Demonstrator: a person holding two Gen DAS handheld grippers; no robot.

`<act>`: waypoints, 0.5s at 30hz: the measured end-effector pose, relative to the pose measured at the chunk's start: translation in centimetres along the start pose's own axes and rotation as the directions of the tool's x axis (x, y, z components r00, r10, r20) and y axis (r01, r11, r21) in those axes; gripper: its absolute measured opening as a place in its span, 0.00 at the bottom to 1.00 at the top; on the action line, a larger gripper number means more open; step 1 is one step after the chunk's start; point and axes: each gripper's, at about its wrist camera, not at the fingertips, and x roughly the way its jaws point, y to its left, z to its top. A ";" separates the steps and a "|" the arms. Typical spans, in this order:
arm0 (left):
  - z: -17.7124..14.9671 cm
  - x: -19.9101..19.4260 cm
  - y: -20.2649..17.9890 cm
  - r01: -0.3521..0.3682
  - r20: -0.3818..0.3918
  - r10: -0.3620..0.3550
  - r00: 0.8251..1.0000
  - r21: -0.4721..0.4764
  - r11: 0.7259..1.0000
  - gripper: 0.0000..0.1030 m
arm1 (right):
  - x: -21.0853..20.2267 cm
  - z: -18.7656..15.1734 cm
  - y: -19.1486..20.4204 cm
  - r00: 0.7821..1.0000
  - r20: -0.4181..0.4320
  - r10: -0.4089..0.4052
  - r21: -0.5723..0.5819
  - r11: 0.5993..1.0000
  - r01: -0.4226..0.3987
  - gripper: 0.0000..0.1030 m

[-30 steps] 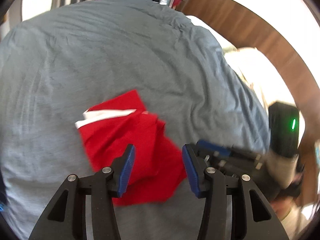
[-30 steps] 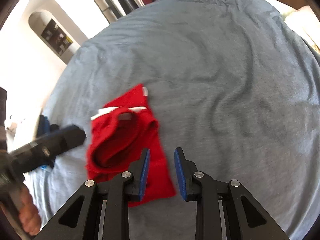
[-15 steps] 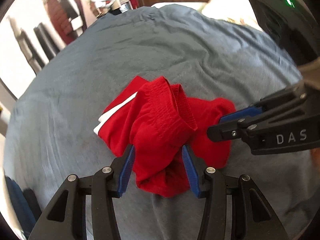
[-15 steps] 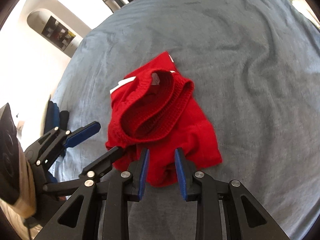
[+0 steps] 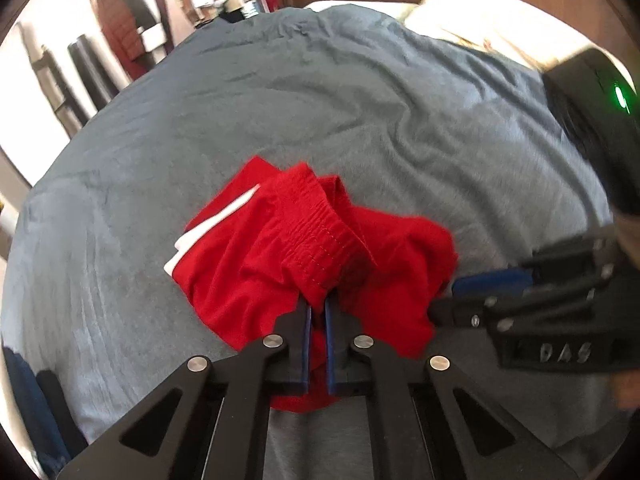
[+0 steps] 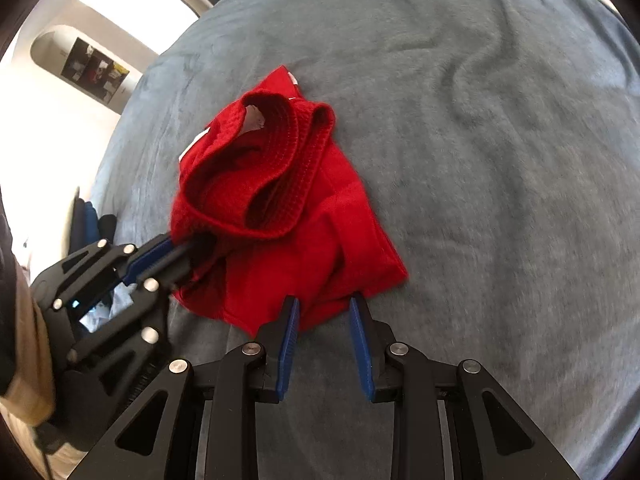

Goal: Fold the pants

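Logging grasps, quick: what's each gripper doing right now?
Left gripper: shut on the pants.
Right gripper: open at the pants' edge, holding nothing.

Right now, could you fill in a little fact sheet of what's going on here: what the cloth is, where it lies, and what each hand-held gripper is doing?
Item: red shorts with a white stripe, crumpled, not yet folded
Surface: grey-blue blanket on a bed
Left hand-held gripper: shut on the shorts at the waistband
Right hand-held gripper: open, its jaws on either side of the shorts' near edge
Waistband: bunched up, standing open on top of the pile
Background: clothes hanging beyond the bed
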 end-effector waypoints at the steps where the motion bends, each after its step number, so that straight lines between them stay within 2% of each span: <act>1: 0.5 -0.4 -0.2 0.004 -0.006 -0.005 1.000 -0.018 1.000 0.07 | -0.4 -0.2 -0.2 1.000 0.005 0.001 0.007 1.000 -0.001 0.27; 8: 2.6 -0.3 -2.7 0.025 -0.034 -0.028 0.999 -0.080 0.996 0.06 | -4.0 -0.5 -1.5 0.995 0.087 -0.054 0.040 0.998 0.051 0.27; 12: 2.4 1.4 -3.7 0.064 -0.066 -0.071 0.995 -0.094 0.993 0.06 | -5.9 0.7 -2.7 0.980 0.147 -0.134 0.041 0.991 0.129 0.27; 15: 1.8 2.5 -3.8 0.093 -0.085 -0.103 0.991 -0.114 0.989 0.07 | -6.8 2.0 -3.4 0.970 0.177 -0.164 0.036 0.986 0.160 0.27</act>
